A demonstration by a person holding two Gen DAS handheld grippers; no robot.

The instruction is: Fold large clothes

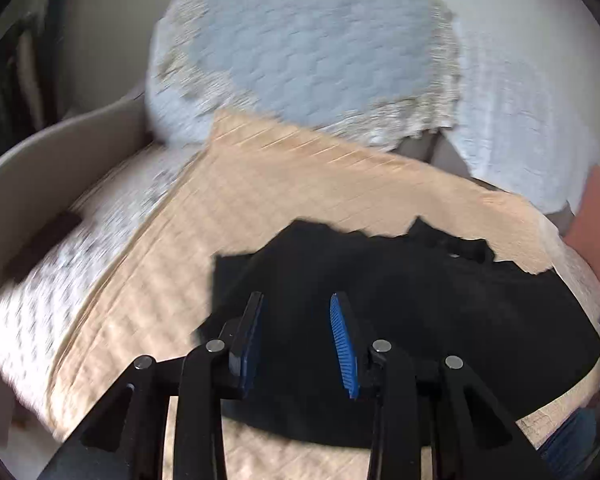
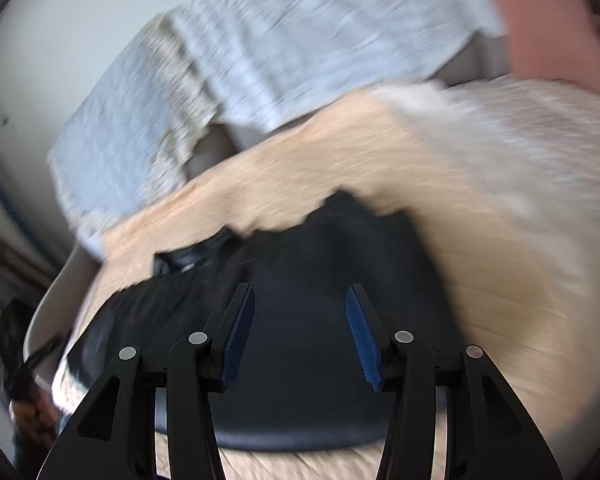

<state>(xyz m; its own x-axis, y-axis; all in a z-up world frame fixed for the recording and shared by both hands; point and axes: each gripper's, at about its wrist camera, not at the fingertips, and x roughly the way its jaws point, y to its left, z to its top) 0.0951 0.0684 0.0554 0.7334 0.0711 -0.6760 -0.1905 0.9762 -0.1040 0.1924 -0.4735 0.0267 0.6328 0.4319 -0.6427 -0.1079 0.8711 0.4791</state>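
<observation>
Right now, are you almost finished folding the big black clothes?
Not yet. The black garment already lies spread on the peach cover, though its far edge looks bunched. Nothing is in hand: the left gripper and right gripper are both open above it. No neat fold shows, so the folding seems still left to do.

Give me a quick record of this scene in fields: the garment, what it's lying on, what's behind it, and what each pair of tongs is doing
garment: black garment, lying spread out, partly bunched at its far edge
surface: peach quilted cover
behind: pale blue cushions
left tongs: open, above the garment, holding nothing
right tongs: open, above the garment, holding nothing
image quality: right wrist view is motion-blurred
</observation>
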